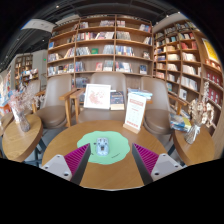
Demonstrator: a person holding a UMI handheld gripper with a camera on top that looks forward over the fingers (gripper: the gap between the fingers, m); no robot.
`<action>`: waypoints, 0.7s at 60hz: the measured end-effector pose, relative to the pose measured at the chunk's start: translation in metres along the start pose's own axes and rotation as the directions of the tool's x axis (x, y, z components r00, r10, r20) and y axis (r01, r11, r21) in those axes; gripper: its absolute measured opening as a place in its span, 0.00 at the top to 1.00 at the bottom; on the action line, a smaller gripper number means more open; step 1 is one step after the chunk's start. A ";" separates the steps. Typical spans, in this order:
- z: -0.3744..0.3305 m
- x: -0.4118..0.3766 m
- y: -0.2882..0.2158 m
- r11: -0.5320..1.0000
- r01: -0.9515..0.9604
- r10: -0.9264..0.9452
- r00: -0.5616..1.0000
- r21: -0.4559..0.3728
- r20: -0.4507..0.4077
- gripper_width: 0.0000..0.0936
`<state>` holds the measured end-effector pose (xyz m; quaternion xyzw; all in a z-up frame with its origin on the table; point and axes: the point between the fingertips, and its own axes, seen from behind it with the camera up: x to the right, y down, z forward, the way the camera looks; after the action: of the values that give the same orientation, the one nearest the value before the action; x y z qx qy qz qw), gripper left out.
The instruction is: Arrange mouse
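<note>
- One mouse (101, 146), pale grey, lies on one green round mat (105, 148) on the wooden table (110, 172), between and just ahead of the fingertips.
- The tongs (109, 156) stand wide open, gripping nothing; two magenta pads (76, 157) flank the mat.
- Three upright signs stand beyond the mat: a white card (97, 96), a dark card (117, 99), a tall leaflet (135, 110).
- Bookshelves (100, 48) full of books line the wall beyond.

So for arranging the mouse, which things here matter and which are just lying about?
Job:
mouse
green mat under it
hand-held gripper, open, mouse between the fingers

Lying about:
standing sign cards
chairs
bookshelves
</note>
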<state>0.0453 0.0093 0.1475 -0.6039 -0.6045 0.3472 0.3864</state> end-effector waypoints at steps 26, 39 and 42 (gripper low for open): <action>-0.171 0.022 0.079 0.999 0.029 -0.028 0.999 0.029 -0.045 0.09; -0.193 0.033 0.089 0.997 0.054 -0.050 0.996 0.052 -0.075 0.08; -0.195 0.030 0.090 0.998 0.040 -0.037 0.997 0.044 -0.070 0.08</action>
<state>0.2611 0.0328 0.1588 -0.5949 -0.5942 0.3325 0.4273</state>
